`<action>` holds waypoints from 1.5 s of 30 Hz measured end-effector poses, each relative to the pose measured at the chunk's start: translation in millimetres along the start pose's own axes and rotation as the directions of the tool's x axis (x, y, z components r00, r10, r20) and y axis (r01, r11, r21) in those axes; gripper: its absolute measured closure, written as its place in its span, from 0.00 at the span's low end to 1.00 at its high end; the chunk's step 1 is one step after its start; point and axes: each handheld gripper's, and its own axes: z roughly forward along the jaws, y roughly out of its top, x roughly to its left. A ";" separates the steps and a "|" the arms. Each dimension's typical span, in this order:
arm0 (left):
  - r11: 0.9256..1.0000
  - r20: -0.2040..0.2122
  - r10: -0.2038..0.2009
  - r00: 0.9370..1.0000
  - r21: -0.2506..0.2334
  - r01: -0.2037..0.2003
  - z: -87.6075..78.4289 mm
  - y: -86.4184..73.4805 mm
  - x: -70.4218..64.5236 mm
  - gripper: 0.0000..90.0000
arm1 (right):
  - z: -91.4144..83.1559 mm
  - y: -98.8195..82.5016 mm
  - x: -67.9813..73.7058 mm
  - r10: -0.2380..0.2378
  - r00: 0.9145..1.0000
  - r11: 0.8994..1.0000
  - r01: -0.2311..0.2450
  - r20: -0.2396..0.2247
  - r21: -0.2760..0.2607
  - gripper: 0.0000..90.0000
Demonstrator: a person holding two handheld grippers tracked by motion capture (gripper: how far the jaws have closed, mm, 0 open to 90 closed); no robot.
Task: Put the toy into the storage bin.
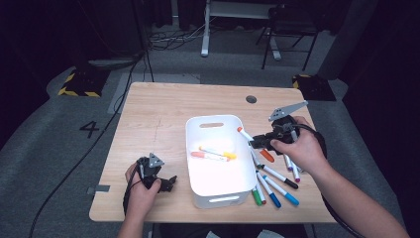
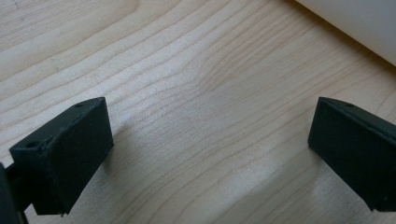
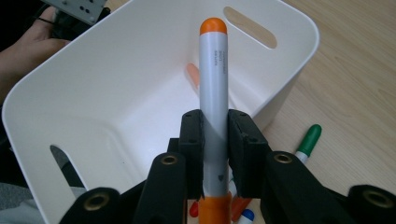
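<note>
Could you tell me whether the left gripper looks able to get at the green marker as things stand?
Probably not directly: the left gripper rests left of the white bin, and the green marker lies beyond its far side.

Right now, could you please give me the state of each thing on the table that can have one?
Right gripper: shut on the orange marker.
Orange marker: capped, held over the white bin's rim.
Left gripper: open, holding nothing, over bare table.
White bin: upright, with two markers inside.
Markers beside the bin: capped, lying loose on the wooden table.
</note>
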 end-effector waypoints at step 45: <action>1.000 0.004 0.002 1.000 -0.001 -0.002 0.4 0.2 0.2 0.00 | 54.2 -1.0 64.7 -0.131 0.979 0.979 0.152 -0.155 0.133 0.85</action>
